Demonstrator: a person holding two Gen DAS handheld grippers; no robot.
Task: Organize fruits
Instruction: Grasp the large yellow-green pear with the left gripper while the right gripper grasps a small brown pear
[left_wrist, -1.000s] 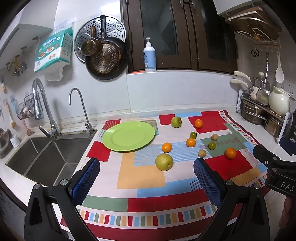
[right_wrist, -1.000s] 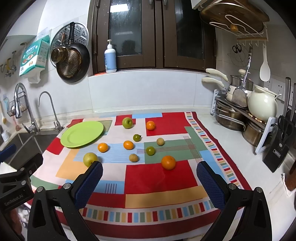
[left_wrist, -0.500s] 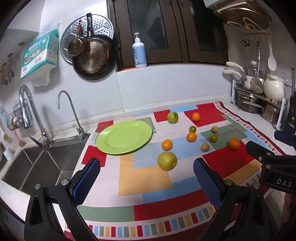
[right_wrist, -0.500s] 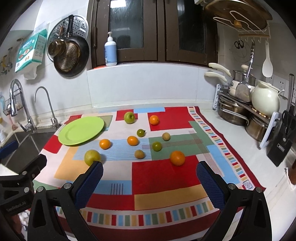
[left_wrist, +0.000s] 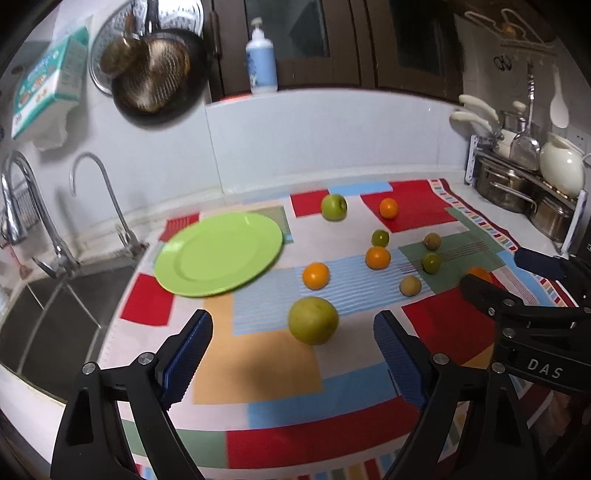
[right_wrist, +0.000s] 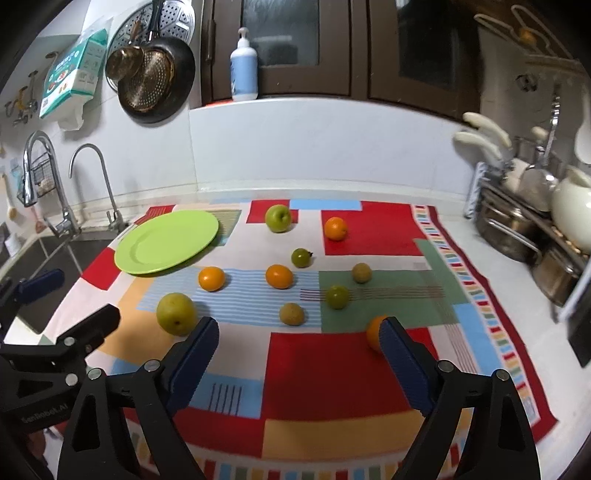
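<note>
Low in the left-wrist frame, the left gripper has its blue-padded jaws apart and closing, nothing pressed between them yet; the big yellow-green pear sits just ahead of the gap, a little above centre, resting on the patchwork cloth. Over in the right-wrist view, the right gripper is likewise parted and narrowing, empty, with the large orange half hidden behind the tip of its right-hand finger at lower right. Now, how will these handle? The pear looks firm, round and fairly weighty for fruit, smooth-skinned, so I'd take it across its widest middle with the ribbed pads square on either flank; pinch off-centre and it may squirt out or roll. The orange should be firm with a slightly grippier peel, same advice: across the equator, gentle squeeze, no bruising. Further out, mid-frame, lie two smaller oranges, two small green fruits, and two small brownish ones, light and prone to rolling on the cloth. Toward the back sit a green apple and another orange. At left of centre waits the green plate, empty, the likely destination, with the sink beyond it at the left edge.
</note>
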